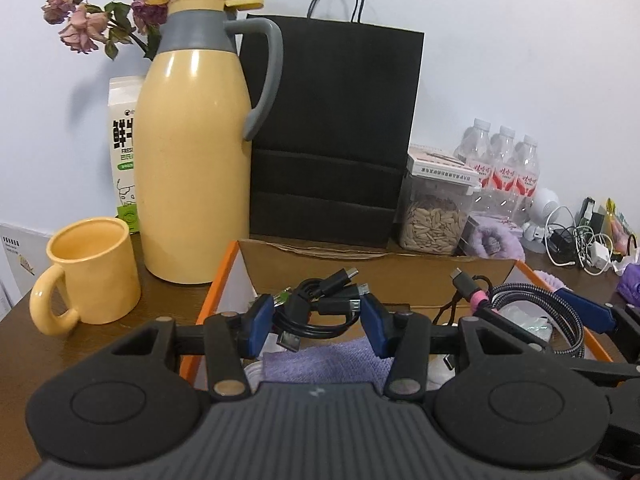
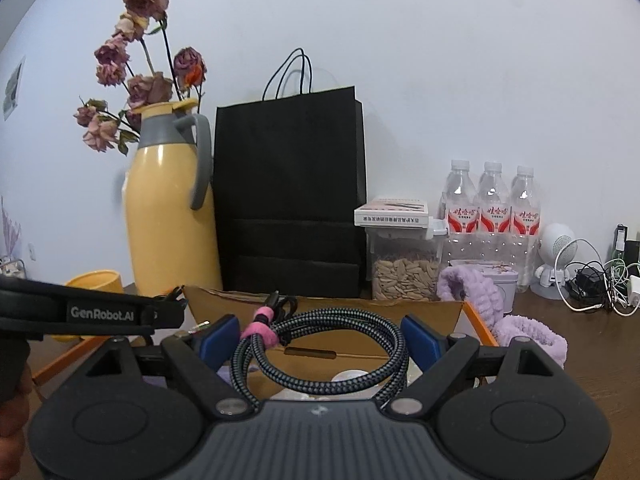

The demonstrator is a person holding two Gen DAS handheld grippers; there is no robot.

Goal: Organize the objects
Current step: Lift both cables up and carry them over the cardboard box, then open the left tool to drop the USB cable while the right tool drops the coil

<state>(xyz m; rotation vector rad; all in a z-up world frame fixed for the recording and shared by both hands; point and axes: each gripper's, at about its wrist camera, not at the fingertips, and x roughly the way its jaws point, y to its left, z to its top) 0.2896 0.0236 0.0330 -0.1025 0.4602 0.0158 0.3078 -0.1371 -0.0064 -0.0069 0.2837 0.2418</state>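
In the left wrist view my left gripper (image 1: 316,318) is shut on a bundle of black USB cables (image 1: 320,300), its blue pads pressing both sides. It hangs over an open cardboard box (image 1: 380,268) with orange edges and a purple cloth (image 1: 324,360) inside. My right gripper (image 2: 320,340) is shut on a coiled grey braided cable (image 2: 340,320) tied with a pink strap, also above the box (image 2: 224,300). The two grippers sit side by side. The right one's blue finger (image 1: 584,308) and braided cable (image 1: 532,296) show at the right of the left wrist view.
Behind the box stand a yellow thermos jug (image 1: 192,160), a yellow mug (image 1: 92,272), a milk carton (image 1: 124,140), a black paper bag (image 1: 332,120), a jar of seeds (image 1: 436,216) and three water bottles (image 1: 500,168). Purple fluffy bands (image 2: 480,292) and tangled chargers (image 2: 600,284) lie at the right.
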